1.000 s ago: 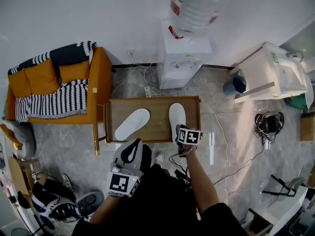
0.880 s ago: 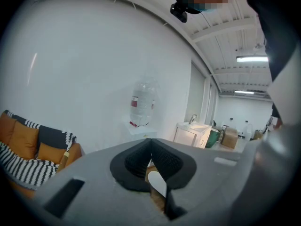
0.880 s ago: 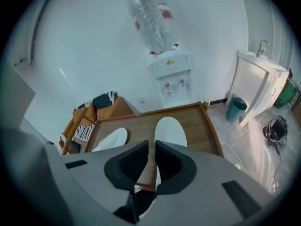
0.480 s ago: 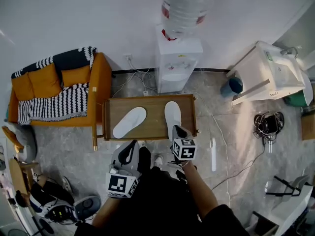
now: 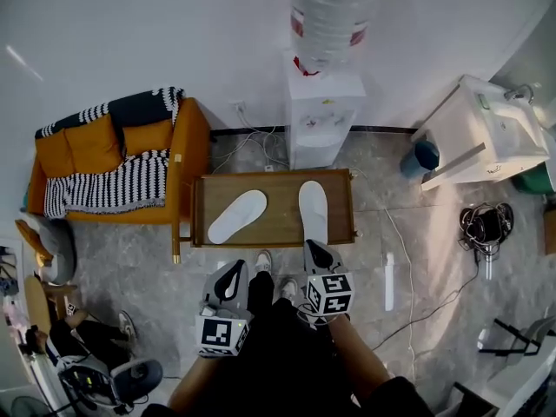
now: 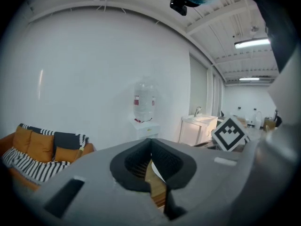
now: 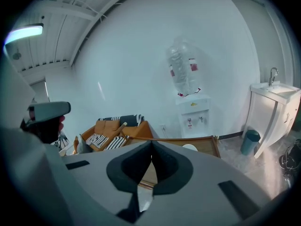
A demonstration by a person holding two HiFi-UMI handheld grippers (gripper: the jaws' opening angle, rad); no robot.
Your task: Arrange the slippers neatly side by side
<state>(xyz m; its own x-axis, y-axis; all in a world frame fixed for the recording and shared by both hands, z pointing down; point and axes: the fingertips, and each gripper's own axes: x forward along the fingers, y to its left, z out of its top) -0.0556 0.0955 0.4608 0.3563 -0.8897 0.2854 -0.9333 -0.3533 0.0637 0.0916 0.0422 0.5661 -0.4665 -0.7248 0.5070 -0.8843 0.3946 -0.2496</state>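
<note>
Lying apart on one wooden surface [image 5: 276, 235], two slippers are counted, left slipper [image 5: 236, 216] slanted, right slipper [image 5: 313, 212] near the right edge, bare wood between; left gripper [image 5: 233, 274] and right gripper [image 5: 314, 254] are held nearer, fingers closed, empty.

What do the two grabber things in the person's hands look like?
The left gripper and right gripper look alike. Both are pale grey and pointed like beaks, with black ridged pads inside. Each carries a white cube printed with black square markers. No cables show on them. The person wears black clothes.
</note>
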